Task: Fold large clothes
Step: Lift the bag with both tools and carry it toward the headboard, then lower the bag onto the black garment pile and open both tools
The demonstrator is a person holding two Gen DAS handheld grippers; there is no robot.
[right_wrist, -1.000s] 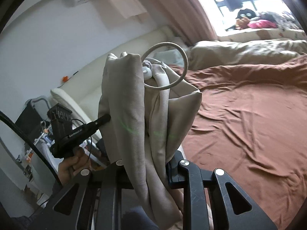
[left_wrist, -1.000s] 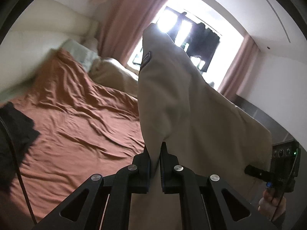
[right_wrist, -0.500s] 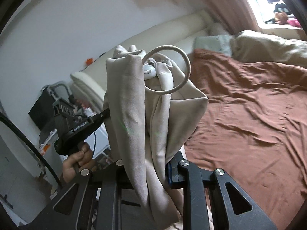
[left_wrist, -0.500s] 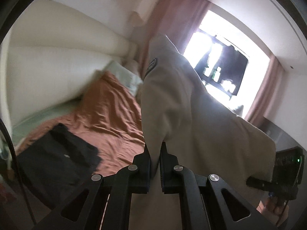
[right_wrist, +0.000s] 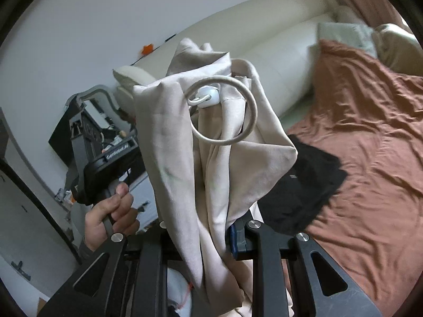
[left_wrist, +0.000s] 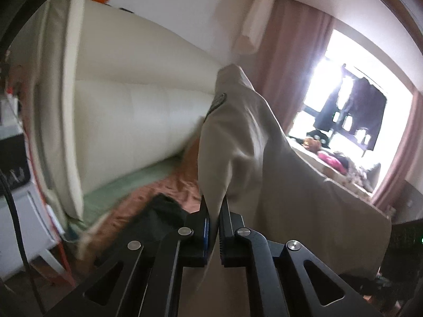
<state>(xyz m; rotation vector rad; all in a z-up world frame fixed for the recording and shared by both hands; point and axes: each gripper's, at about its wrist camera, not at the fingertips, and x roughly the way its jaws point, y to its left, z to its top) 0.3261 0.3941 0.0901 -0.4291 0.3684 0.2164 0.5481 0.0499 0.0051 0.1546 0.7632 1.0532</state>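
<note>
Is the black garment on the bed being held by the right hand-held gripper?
No, the black garment lies flat on the brown sheet, while the right hand-held gripper is clamped on the beige cloth.

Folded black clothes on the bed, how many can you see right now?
1. A black garment lies on the rust-brown sheet near the bed's edge, behind the beige garment both grippers hold up. That fabric blocks part of the bed, so more could be hidden.

White wall (right_wrist: 79, 26), cream headboard (left_wrist: 137, 121), pink curtains (left_wrist: 290, 60), bright window (left_wrist: 351, 100)
</note>
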